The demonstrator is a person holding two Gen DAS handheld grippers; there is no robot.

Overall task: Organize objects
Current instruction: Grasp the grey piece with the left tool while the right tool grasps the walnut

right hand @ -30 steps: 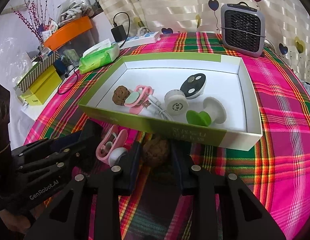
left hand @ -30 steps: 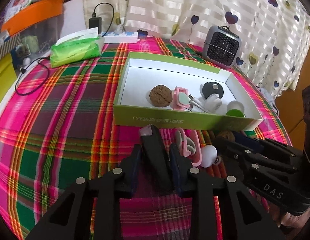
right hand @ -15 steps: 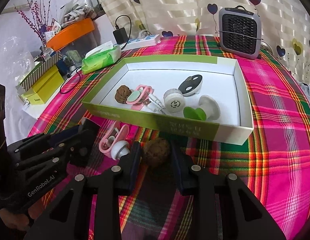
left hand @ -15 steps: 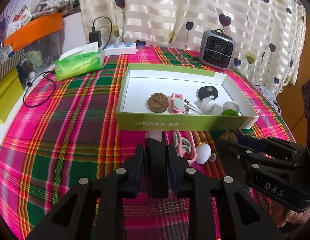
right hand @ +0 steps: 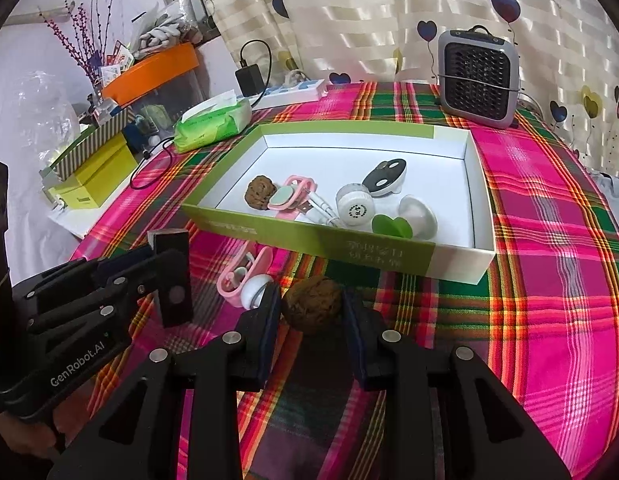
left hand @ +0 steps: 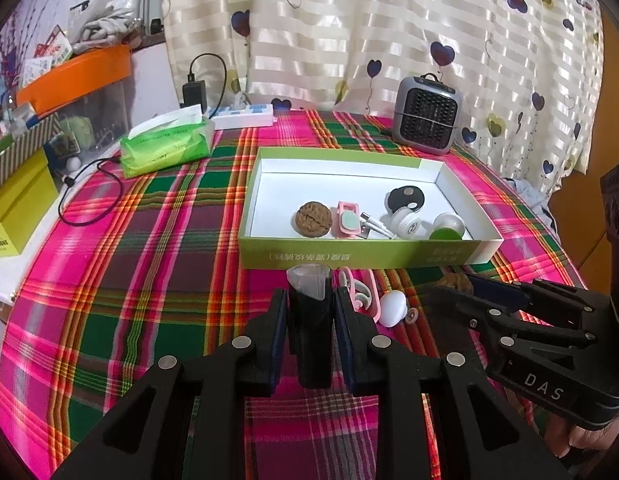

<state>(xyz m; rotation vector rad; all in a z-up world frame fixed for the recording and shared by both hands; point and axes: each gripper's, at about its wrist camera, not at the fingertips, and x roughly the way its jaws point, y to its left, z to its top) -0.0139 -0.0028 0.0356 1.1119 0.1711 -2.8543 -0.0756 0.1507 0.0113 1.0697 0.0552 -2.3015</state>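
Note:
My left gripper is shut on a black block with a clear cap, held above the plaid cloth; it also shows in the right wrist view. My right gripper is shut on a brown walnut, lifted just in front of the green-and-white box. The box holds another walnut, a pink clip, a white cable, a black-and-white fob and round white and green pieces. A pink clip and a white knob lie on the cloth between the grippers.
A grey mini heater stands behind the box. A green tissue pack, a power strip, a charger with cable and a yellow box sit at the left. The table edge curves away at the right.
Both grippers have risen and pulled back from the box, each carrying its object. The block and the walnut have left the cloth. The pink clip and white knob have stayed put.

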